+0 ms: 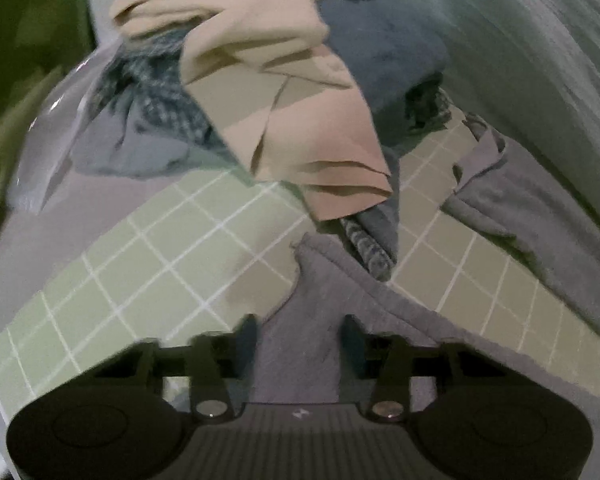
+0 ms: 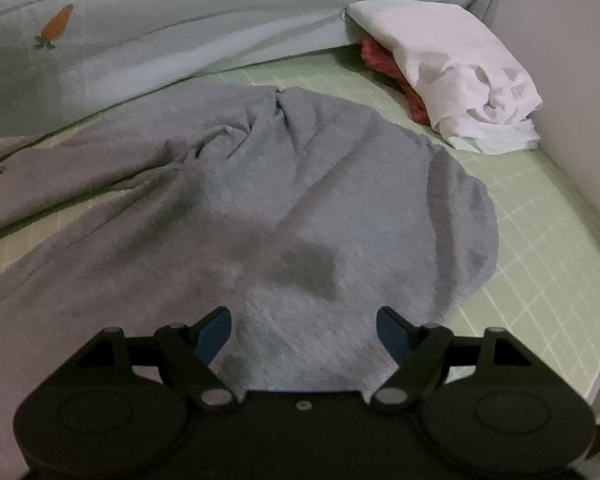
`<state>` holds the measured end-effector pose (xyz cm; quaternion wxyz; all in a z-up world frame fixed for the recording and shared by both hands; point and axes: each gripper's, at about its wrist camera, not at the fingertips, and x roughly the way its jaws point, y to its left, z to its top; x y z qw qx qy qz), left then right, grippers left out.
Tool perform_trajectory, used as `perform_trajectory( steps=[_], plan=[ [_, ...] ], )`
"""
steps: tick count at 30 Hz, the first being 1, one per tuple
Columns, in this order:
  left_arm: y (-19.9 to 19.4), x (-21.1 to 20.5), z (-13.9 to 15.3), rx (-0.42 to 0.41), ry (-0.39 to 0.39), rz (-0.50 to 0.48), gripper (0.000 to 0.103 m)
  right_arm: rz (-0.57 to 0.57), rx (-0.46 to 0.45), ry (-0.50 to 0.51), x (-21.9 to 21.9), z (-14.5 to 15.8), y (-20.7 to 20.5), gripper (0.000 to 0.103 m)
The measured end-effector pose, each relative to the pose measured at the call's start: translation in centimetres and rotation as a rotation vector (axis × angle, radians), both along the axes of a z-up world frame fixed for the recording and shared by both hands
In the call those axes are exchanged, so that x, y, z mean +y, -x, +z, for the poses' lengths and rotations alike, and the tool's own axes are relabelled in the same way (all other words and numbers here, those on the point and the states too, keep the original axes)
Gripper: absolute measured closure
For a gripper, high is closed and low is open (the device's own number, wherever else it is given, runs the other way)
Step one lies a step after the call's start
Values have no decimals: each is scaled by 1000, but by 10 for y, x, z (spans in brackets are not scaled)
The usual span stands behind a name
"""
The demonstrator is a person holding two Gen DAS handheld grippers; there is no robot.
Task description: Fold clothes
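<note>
The grey garment [image 2: 292, 208] lies spread and rumpled on the green grid mat [image 2: 532, 264], one part trailing away to the left. The right gripper [image 2: 304, 332] hangs over its near end with jaws wide, nothing between the pads but fabric lying flat below. The left gripper [image 1: 300, 344] sits over a narrow strip of the same grey cloth [image 1: 300, 320]; the picture is smeared, and the fingers look apart with cloth lying between them, so I read no firm pinch there.

Risks from here, as I judge them: if the left jaws close on a thin edge only, the strip slips out as soon as it is lifted, and the fold goes crooked. The beige garment [image 1: 284, 92] in the far pile overhangs close to that strip, so a careless pull drags it along. The right gripper, coming down in mid-cloth, could bunch two layers instead of a hem. The folded white item [image 2: 456, 80] at far right stays well clear.
</note>
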<state>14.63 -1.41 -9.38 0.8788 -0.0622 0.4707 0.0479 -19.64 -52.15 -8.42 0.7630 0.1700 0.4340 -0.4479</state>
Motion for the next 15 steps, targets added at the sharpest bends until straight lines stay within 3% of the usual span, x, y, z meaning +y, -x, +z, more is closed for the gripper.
perform_trajectory(
  steps=[1, 6, 11, 13, 15],
  plan=[
    [-1, 0, -1, -2, -4, -15, 98, -5, 7, -5, 1, -1, -1, 23],
    [-8, 18, 0, -23, 2, 79, 101, -1, 23, -11, 6, -2, -4, 23],
    [-6, 27, 9, -25, -14, 160, 96, -13, -11, -16, -2, 2, 7, 23],
    [1, 21, 17, -40, -25, 151, 82, -34, -46, -13, -10, 5, 18, 21],
    [11, 12, 26, -59, -15, 132, 52, -64, -92, -2, -21, 10, 31, 17]
  ],
)
